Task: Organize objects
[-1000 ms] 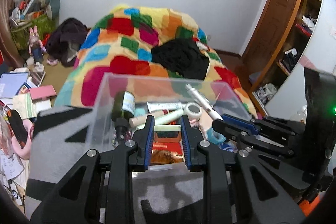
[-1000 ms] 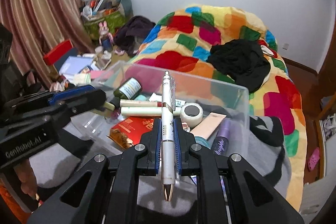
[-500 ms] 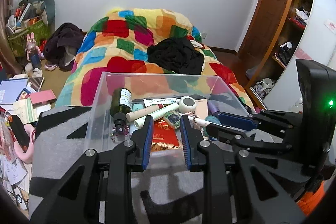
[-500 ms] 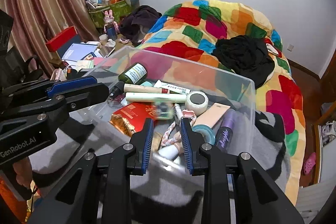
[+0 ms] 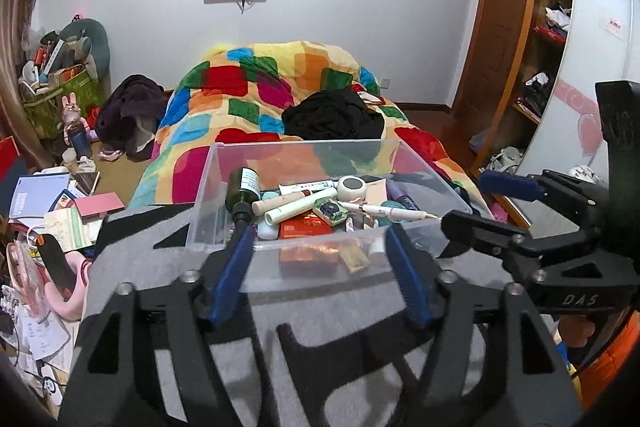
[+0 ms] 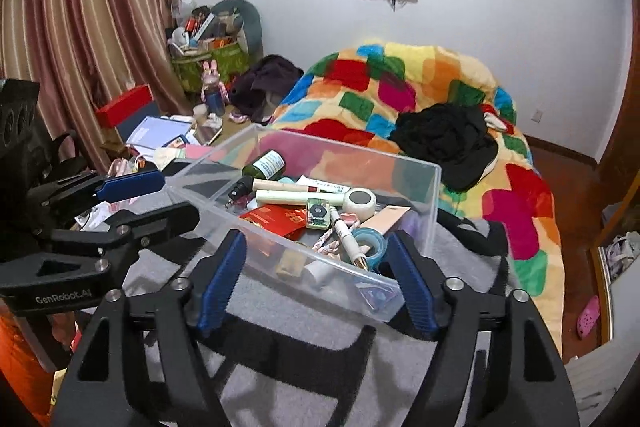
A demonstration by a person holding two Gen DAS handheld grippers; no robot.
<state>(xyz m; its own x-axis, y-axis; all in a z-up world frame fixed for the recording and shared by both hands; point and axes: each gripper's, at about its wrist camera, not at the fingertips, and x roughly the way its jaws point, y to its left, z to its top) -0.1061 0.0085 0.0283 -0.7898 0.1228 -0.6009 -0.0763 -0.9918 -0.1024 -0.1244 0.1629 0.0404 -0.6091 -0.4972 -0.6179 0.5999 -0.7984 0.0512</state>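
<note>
Both pairs of tongs, the left tongs and the right tongs, stand wide and empty in front of the clear box. Their jaws have just been opening, and nothing lies between them but the near wall of the box seen beyond the tips. The box rests on the grey and black blanket, at the foot of the bed with its coloured quilt.

The white pen lies inside the box, leaning toward the near wall, beside the roll of blue tape. The small green gadget rests on the red packet. Also inside are the dark green bottle, two pale tubes and the round white case.

We judge the drop of these two items complete, so the step in hand is to draw back and look for the next loose thing. We would lift both tongs clear of the box rim before swinging aside, since the thin wall could be nudged and the box shifted on the soft blanket. We would keep the jaws wide on the way out. The left tongs should mind the bottle neck, which points toward their left finger.
</note>
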